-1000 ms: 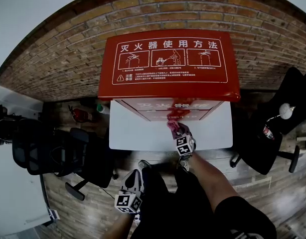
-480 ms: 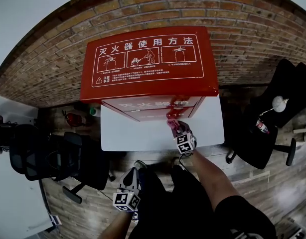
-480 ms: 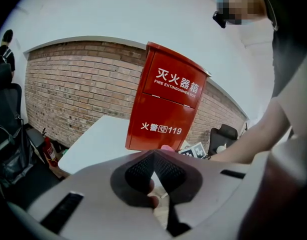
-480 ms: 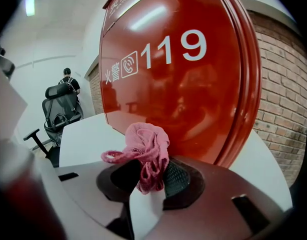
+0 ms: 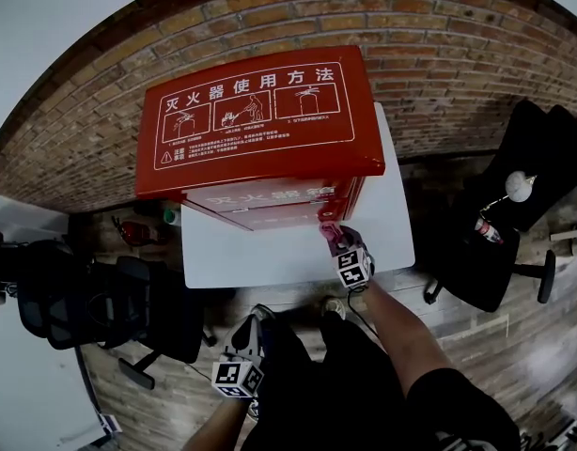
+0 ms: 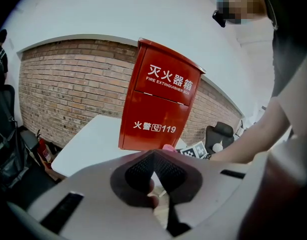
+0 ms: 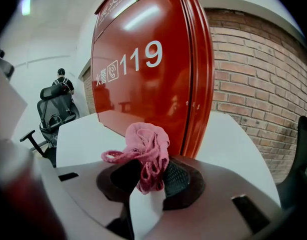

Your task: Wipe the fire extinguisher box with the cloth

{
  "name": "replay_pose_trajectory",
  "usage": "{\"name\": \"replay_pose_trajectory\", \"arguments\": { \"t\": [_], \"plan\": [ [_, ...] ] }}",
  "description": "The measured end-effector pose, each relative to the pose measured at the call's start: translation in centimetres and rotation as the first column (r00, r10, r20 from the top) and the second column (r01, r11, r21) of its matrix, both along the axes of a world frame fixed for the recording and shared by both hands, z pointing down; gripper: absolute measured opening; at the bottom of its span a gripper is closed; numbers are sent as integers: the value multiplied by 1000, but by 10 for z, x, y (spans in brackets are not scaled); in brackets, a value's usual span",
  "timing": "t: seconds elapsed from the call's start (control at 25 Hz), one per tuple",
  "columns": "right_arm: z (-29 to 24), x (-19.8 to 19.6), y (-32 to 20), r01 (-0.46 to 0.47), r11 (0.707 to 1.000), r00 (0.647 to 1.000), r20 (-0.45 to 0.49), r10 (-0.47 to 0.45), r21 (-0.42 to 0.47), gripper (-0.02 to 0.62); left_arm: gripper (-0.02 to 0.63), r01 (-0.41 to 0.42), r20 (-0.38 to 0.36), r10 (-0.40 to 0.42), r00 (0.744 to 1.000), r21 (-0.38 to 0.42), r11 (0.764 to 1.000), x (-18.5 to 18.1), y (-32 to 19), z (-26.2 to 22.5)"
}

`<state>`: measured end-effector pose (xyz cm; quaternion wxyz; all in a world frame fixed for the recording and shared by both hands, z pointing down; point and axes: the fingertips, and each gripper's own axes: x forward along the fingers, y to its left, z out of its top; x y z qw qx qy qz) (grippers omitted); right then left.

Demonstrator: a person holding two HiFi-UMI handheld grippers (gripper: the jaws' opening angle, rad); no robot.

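Our right tool (image 7: pixel 152 173) pinches just a fold of cloth (image 7: pixel 146 144) beside the box (image 5: pixel 260 120), upper centre on the worktop (image 5: pixel 270 256); hard rubbing may tug it free. Our left tool (image 6: pixel 153 156), lower left, is closed, empty.

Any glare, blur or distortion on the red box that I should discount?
Head view: heavy fisheye bows the brick wall around the fire extinguisher box; its print is sharp. Right gripper view: bright streaks glare on the glossy front; the cloth in the right tool is sharp. Left gripper view: box crisp.
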<state>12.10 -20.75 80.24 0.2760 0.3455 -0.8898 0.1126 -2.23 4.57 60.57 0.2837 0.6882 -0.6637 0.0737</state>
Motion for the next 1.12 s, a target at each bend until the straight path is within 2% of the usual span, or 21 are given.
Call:
{"name": "replay_pose_trajectory", "arguments": {
  "t": [0.24, 0.88, 1.12],
  "plan": [
    [-1, 18, -4, -25, 1000, 1000, -8, 25, 0, 117, 15, -12, 8, 12, 1000, 1, 1000, 4, -1, -3],
    [0, 65, -13, -175, 984, 985, -22, 174, -47, 117, 15, -71, 50, 70, 996, 18, 997, 11, -4, -19],
    [-27, 82, -2, -209, 977, 978, 6, 209, -33, 116, 15, -109, 101, 101, 990, 72, 992, 7, -20, -43]
  ]
}}
